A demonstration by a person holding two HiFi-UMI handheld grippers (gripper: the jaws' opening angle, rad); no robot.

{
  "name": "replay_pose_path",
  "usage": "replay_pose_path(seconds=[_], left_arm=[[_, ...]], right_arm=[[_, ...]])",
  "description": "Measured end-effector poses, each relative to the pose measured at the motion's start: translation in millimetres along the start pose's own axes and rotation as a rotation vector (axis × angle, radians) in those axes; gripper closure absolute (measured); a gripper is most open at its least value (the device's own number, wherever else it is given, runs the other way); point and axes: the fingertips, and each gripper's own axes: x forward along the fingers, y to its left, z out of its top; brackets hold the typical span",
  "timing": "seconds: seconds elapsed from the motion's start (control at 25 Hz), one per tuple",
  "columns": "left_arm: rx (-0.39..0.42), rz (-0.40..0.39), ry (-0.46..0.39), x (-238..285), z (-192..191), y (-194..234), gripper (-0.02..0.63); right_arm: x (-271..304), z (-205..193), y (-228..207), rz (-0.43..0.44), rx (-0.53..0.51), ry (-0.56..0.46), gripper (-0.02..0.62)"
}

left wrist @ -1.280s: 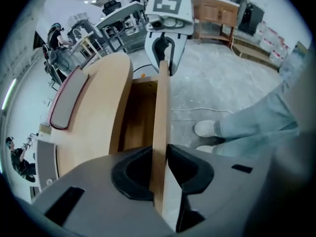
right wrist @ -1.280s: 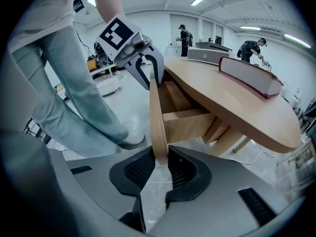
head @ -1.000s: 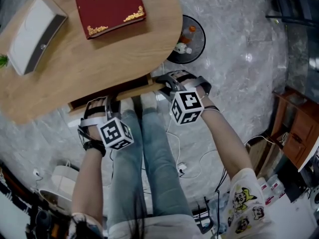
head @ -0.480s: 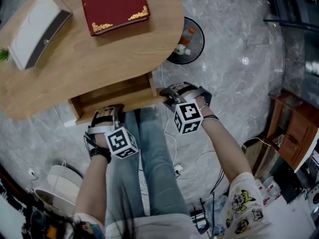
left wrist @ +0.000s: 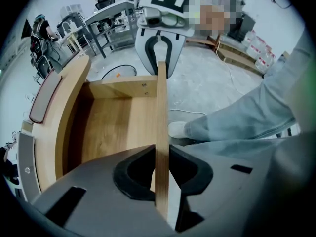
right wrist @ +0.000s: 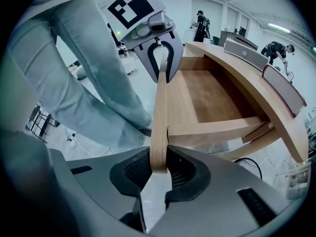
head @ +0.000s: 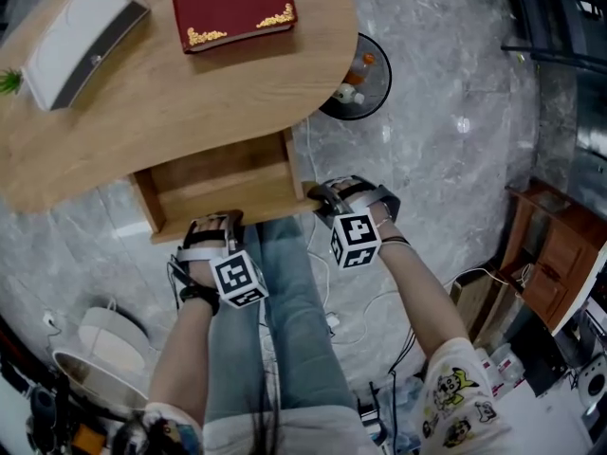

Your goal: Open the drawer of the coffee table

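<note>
The wooden coffee table [head: 142, 112] fills the upper left of the head view. Its drawer [head: 223, 180] stands pulled out from under the top, and its inside looks empty. My left gripper [head: 211, 227] is shut on the left part of the drawer's front panel [left wrist: 161, 107], pointing straight down. My right gripper [head: 327, 200] is shut on the panel's right end [right wrist: 159, 127]. In the left gripper view the thin board runs between my jaws [left wrist: 161, 174] toward the right gripper [left wrist: 160, 53]. In the right gripper view the pads [right wrist: 159, 169] pinch the board's rounded edge.
A red book [head: 232, 3] and a white-and-grey box [head: 81, 41] lie on the tabletop. A black bin [head: 358, 76] with bottles stands beyond the table's right end. The person's jeans-clad legs [head: 285, 330] are right behind the drawer. Cables [head: 332, 320] trail on the marble floor; a wooden cabinet [head: 545, 273] stands right.
The drawer has slid out from under the tabletop toward the person. Both grippers came back with it, still clamped on the front panel.
</note>
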Motion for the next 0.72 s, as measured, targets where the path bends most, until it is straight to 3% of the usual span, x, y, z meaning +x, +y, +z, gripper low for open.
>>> replay_pose_path(seconds=[0.48,0.72], left_arm=[[-0.004,-0.004,0.002,20,-3,-8,0.54],[-0.018,-0.012,-0.008,23,-4,-9,0.536]], right_arm=[[20,-10,5,0.026,-0.018,0.067,0.518],[25,-11,7,0.039,0.028,0.071,0.508]])
